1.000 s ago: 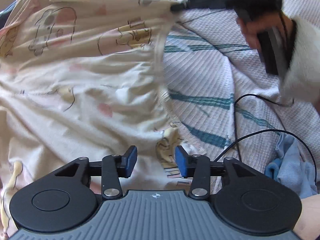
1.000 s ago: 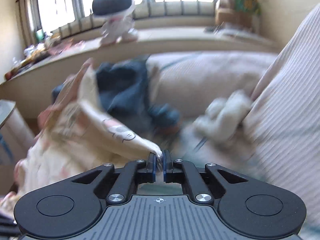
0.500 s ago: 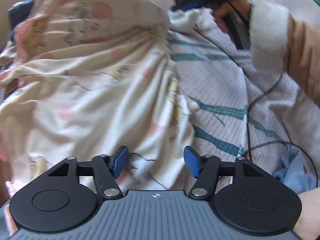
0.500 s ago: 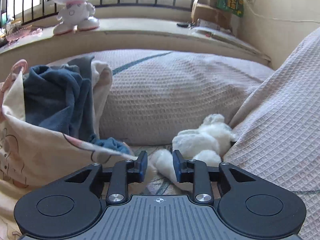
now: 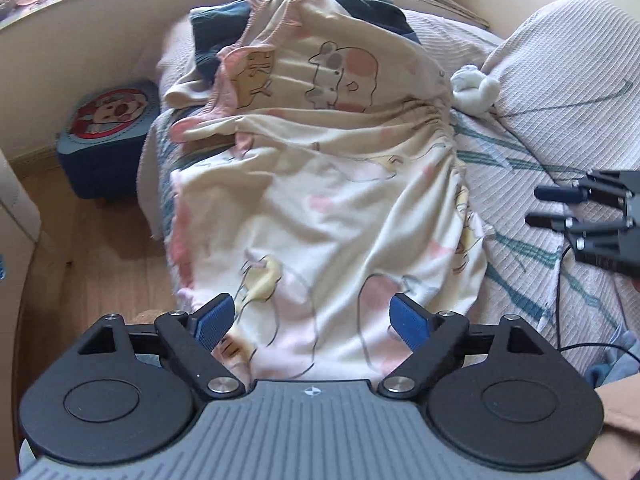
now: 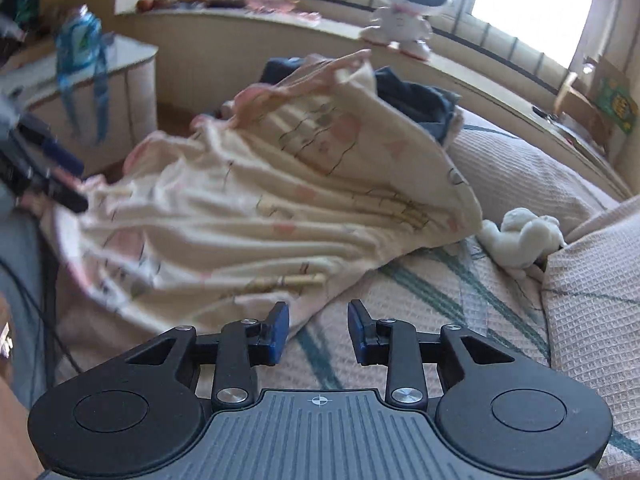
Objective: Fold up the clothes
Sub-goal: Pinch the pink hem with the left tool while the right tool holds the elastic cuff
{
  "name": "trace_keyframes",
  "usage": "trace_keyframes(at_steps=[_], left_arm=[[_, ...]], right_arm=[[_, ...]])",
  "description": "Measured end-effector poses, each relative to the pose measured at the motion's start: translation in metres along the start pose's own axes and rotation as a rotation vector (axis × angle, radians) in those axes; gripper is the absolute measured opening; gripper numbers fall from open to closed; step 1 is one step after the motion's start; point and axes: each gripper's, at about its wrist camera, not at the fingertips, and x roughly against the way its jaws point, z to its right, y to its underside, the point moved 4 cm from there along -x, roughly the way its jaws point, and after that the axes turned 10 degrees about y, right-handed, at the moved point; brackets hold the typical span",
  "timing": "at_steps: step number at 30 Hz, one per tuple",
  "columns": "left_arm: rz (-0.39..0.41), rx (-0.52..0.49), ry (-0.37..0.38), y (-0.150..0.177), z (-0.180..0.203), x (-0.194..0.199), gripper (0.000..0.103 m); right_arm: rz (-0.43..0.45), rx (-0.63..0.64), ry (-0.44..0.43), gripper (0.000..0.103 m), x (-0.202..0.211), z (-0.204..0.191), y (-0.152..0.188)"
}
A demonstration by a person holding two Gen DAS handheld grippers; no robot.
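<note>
A cream garment (image 5: 340,208) printed with cartoon animals lies crumpled across the striped bedspread (image 5: 532,264); the right wrist view shows this garment (image 6: 280,192) too. My left gripper (image 5: 310,320) hovers over its near end. Its jaws are wide and still opening, and the pads do not press the cloth. My right gripper (image 6: 318,332) is beside the garment's edge, over bare bedspread (image 6: 420,300). Its jaws are partly apart and closing, with nothing between them. In the left wrist view the right gripper (image 5: 560,208) is off to the garment's right. In the right wrist view the left gripper (image 6: 68,178) is at the garment's left end.
Dark blue clothes (image 5: 368,4) are piled behind the garment. A white plush toy (image 5: 476,88) rests against a pillow (image 5: 568,68). A black cable (image 5: 560,288) crosses the bedspread at the right. A blue stool (image 5: 108,128) stands on the wooden floor to the left. A toy robot (image 6: 404,8) stands on the window ledge.
My right gripper let go of the garment's corner, opened and swung off to its right side. My left gripper opened wide and drew back. The lifted cloth dropped onto the bed.
</note>
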Motion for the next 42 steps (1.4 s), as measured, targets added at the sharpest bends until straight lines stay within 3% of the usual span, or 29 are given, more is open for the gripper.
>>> trace_keyframes(at_steps=[10,17,18,19,20,21,23,25,27,30,32,34,38,42], left_arm=[[-0.027,-0.031,-0.096,0.04,-0.003,0.02,0.092],[-0.081,-0.254,-0.198,0.046,0.005,0.009,0.091],[-0.078,-0.272,-0.191,0.046,0.005,0.007,0.091],[-0.086,-0.278,-0.173,0.046,0.005,0.004,0.088],[-0.095,-0.282,-0.154,0.046,0.005,0.0,0.076],[-0.112,-0.273,-0.135,0.046,0.005,-0.004,0.049],[-0.141,-0.215,-0.082,0.047,0.0,-0.007,0.022],[-0.132,-0.136,-0.05,0.043,-0.009,-0.001,0.011],[-0.12,-0.068,-0.001,0.038,-0.017,0.009,0.011],[-0.121,-0.072,0.05,0.028,-0.016,0.031,0.004],[-0.13,-0.064,0.101,0.023,-0.012,0.048,0.003],[-0.155,-0.104,0.108,0.027,-0.005,0.065,0.003],[-0.228,-0.193,0.081,0.046,0.002,0.079,0.003],[-0.178,-0.133,0.09,0.051,-0.008,0.07,0.01]], right_arm=[[0.016,0.49,0.067,0.031,-0.036,-0.057,0.012],[0.047,0.692,0.055,0.029,-0.053,-0.073,0.017],[0.049,0.71,0.049,0.023,-0.054,-0.074,0.016],[0.044,0.711,0.04,0.016,-0.055,-0.075,0.017],[0.039,0.712,0.031,0.013,-0.057,-0.075,0.017],[0.035,0.712,0.023,0.011,-0.058,-0.075,0.018],[0.041,0.703,0.023,0.009,-0.055,-0.073,0.018],[0.055,0.661,0.018,0.007,-0.044,-0.066,0.013],[0.068,0.633,-0.009,0.007,-0.025,-0.056,0.009],[0.038,0.665,-0.034,0.007,0.005,-0.042,0.009],[-0.002,0.657,-0.095,0.007,0.031,-0.033,0.013],[-0.031,0.633,-0.172,0.007,0.059,-0.025,0.017],[-0.11,0.616,-0.192,0.007,0.095,-0.024,0.039],[-0.148,0.541,-0.189,0.008,0.093,-0.037,0.063]])
